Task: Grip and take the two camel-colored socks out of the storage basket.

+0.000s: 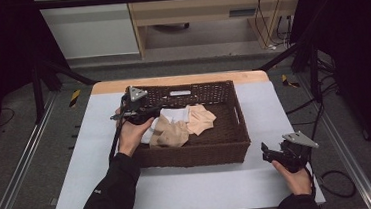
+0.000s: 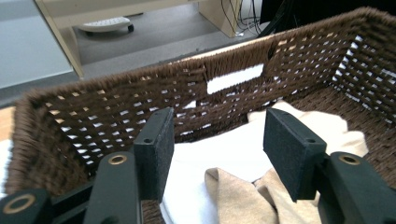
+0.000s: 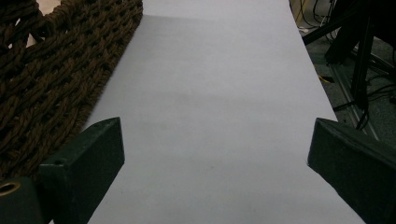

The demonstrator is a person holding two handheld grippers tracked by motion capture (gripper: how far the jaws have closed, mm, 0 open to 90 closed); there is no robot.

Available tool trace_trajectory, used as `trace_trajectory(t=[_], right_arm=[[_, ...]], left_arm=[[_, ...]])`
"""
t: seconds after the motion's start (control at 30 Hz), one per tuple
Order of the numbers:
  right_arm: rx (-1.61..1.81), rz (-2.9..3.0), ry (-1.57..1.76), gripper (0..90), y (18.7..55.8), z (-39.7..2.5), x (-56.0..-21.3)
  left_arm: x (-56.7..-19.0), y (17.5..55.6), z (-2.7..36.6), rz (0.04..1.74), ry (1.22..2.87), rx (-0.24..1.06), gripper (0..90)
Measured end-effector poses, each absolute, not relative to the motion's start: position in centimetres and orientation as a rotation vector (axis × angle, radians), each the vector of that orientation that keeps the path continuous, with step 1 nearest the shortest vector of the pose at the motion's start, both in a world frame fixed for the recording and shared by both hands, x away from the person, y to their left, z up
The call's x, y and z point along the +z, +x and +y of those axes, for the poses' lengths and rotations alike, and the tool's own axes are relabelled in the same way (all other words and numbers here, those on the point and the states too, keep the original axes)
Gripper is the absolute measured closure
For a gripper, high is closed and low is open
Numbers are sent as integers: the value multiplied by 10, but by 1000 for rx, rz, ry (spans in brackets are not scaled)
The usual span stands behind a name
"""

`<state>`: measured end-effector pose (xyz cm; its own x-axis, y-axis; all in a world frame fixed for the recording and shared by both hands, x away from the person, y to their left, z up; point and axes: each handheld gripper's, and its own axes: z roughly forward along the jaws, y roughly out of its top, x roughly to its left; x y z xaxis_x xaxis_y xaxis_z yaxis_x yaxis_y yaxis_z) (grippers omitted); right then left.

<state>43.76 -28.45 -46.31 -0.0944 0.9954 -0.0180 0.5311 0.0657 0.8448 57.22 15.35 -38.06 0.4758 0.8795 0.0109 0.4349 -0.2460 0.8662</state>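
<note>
No text, label, brand or number can be read in any view. The only candidate is a small pale mark on the person's dark left sleeve (image 1: 98,192), lower left of the high view — possibly a logo, but too small and blurred to make out.

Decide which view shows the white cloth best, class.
The left gripper view: the white cloth lies close and large between the open jaws, under a tan cloth. The high view shows it small, inside the basket. The right gripper view shows the basket's wall instead.
</note>
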Motion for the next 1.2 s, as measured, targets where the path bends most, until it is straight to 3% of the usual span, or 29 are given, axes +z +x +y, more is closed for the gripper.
trace_trajectory(t=[0.57, 1.0, 1.2], right_arm=[[904, 1713, 1536, 42, 439, -283, -465], [906, 1722, 1530, 42, 439, -282, -465], [907, 1721, 1531, 42, 439, -283, -465]], left_arm=[[-412, 581, 146, 1146, 2024, 582, 438], [-425, 586, 144, 1156, 2096, 521, 362], [-431, 587, 143, 1166, 2149, 492, 379]])
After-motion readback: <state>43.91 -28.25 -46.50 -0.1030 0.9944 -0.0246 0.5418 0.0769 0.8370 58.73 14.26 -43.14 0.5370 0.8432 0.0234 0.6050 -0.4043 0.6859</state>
